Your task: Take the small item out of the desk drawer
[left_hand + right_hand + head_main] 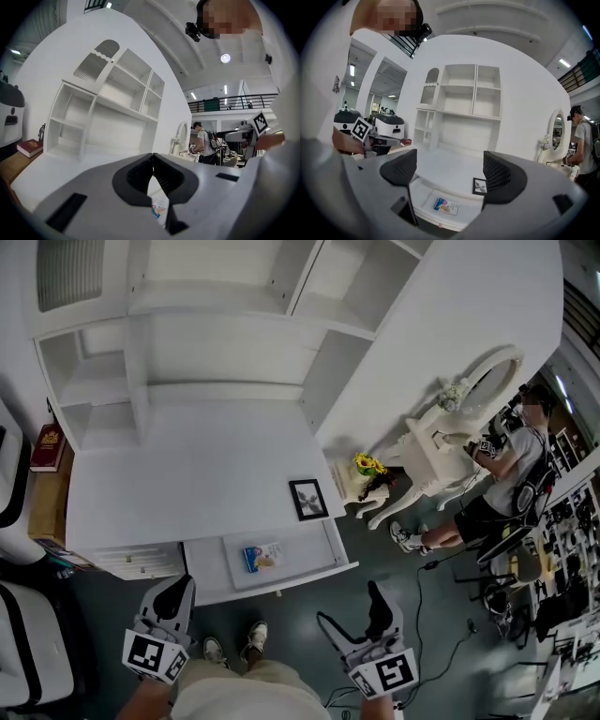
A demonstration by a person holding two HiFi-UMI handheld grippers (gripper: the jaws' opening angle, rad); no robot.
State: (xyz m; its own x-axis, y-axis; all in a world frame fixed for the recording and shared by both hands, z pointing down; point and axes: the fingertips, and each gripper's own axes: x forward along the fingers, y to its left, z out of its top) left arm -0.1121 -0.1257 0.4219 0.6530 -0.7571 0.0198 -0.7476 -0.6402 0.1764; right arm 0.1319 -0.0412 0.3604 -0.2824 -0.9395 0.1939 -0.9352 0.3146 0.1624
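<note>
The left gripper (175, 591) has fingers (139, 174) pressed together; the right gripper (376, 595) has fingers (500, 174) spread wide, nothing between.

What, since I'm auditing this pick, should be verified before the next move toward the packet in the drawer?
1. Drawer pulled open: ok.
2. Small packet in plain sight: ok, it lies flat, alone and uncovered in the drawer.
3. Right gripper ready to grasp: ok, jaws wide apart, holding nothing.
4. Left gripper ready to grasp: not ok, jaws closed together, empty.
5. Grippers at the drawer: not ok, in the head view both are short of its front edge.
6. Picture frame out of the way: ok, it lies on the desktop behind the drawer.
</note>
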